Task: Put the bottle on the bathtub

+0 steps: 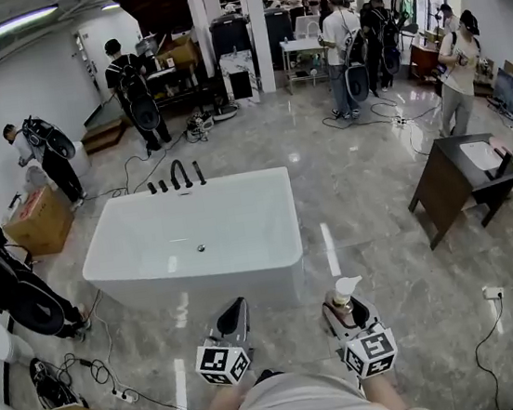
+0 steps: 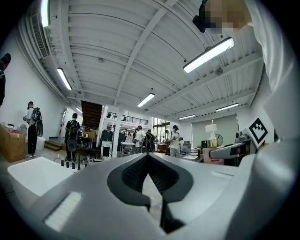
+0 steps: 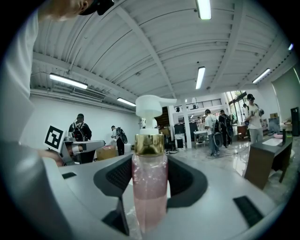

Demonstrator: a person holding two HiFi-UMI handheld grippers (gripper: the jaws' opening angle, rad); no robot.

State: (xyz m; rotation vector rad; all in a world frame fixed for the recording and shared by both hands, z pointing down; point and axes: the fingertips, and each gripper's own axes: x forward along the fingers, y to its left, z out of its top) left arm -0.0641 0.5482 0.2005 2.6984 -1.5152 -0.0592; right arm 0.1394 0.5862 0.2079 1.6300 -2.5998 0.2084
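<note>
White bathtub (image 1: 202, 286) at centre-left of head view. Bottom centre: left gripper (image 1: 237, 307), jaws clenched together, empty. Just right: right gripper (image 1: 346, 308) grasping upright pink pump bottle (image 1: 345, 291), below tub's near wall, apart from it.

Glossy marble floor (image 1: 357, 186) carries a white bathtub (image 1: 192, 287), dark vanity (image 1: 442, 189), cardboard box (image 1: 38, 221).
</note>
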